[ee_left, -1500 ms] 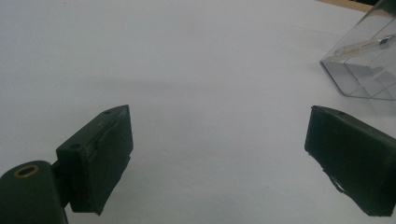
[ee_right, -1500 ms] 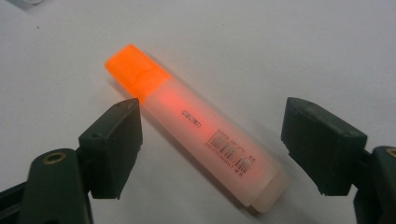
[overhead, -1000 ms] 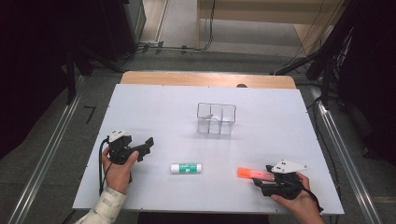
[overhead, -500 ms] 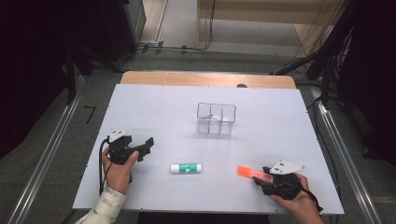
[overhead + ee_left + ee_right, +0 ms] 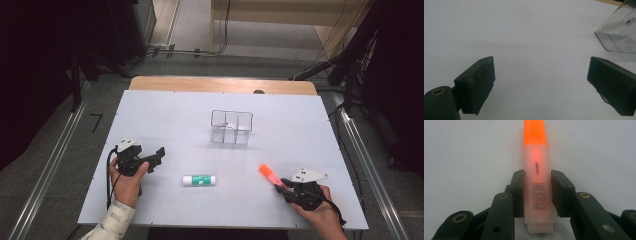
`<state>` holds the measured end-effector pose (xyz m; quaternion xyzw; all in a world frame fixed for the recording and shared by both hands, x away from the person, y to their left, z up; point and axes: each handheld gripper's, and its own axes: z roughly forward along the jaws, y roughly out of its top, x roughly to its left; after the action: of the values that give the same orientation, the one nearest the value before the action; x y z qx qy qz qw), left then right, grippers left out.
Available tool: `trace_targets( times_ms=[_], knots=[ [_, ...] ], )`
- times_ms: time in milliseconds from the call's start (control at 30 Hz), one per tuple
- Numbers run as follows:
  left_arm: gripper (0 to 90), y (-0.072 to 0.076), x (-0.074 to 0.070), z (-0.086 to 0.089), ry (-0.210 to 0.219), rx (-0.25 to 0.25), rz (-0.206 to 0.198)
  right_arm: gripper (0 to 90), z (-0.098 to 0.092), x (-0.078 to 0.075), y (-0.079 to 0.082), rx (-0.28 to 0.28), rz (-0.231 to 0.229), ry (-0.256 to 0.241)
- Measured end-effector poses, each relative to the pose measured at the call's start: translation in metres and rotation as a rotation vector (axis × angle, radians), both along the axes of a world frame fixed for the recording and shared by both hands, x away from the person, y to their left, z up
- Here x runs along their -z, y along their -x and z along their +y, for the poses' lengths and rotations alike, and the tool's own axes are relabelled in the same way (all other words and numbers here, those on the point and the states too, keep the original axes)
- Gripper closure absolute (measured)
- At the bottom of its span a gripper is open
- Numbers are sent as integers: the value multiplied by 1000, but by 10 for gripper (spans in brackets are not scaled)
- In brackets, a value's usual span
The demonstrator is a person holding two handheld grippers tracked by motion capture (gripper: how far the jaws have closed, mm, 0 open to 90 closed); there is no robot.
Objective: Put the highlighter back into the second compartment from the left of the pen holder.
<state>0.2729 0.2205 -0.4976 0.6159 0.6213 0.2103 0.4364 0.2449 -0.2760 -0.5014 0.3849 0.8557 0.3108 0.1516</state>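
Right gripper (image 5: 537, 192) clamps the orange highlighter (image 5: 535, 170), grasp apparently done; next likely lifting toward the clear organizer (image 5: 231, 127); left gripper (image 5: 540, 82) gapes empty.

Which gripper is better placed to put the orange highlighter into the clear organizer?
Right. The right gripper is shut on the orange highlighter; the left gripper is open, nearer the clear plastic organizer.

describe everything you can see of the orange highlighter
The orange highlighter is a stubby marker with a bright orange cap and a translucent, frosted plastic-looking barrel that glows orange. The barrel carries small printed lettering and a barcode, and ends in a pale flat butt. It lies along the line of the right gripper, whose two black jaws press its barrel near the rear end, cap pointing away. In the high view it sits at the white table's near right.
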Motion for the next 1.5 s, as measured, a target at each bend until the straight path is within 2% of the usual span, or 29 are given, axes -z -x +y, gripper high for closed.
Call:
trace_targets(
  times_ms=[233, 333, 433, 533, 1000, 1067, 1133, 1267, 1500],
  knots=[
    [80, 0, 0, 0, 1, 1, 0, 646, 1, -1, -1, 1, 4, 5],
    [80, 0, 0, 0, 3, -1, -1, 647, 0, -2, -1, 22, -5, 4],
    [81, 0, 0, 0, 3, 0, -2, 647, -4, -3, -5, 38, 5, -26],
    [81, 0, -1, -1, 2, -1, -2, 647, -4, -5, -5, 41, -6, -44],
    [83, 0, -1, -5, -6, 17, 0, 647, -4, -14, -6, 42, -38, -85],
    [84, 0, -2, -7, -20, 21, -7, 646, -3, -15, -6, 38, -42, -89],
    [90, 1, -5, -10, -55, 22, -25, 647, -1, -15, -7, 34, -41, -91],
    [164, 3, -9, -17, -75, 35, -44, 646, 5, -18, -10, 19, -52, -98],
    [377, 4, -13, -29, -96, 93, -54, 647, 19, -23, -16, -8, -66, -113]
  ],
)
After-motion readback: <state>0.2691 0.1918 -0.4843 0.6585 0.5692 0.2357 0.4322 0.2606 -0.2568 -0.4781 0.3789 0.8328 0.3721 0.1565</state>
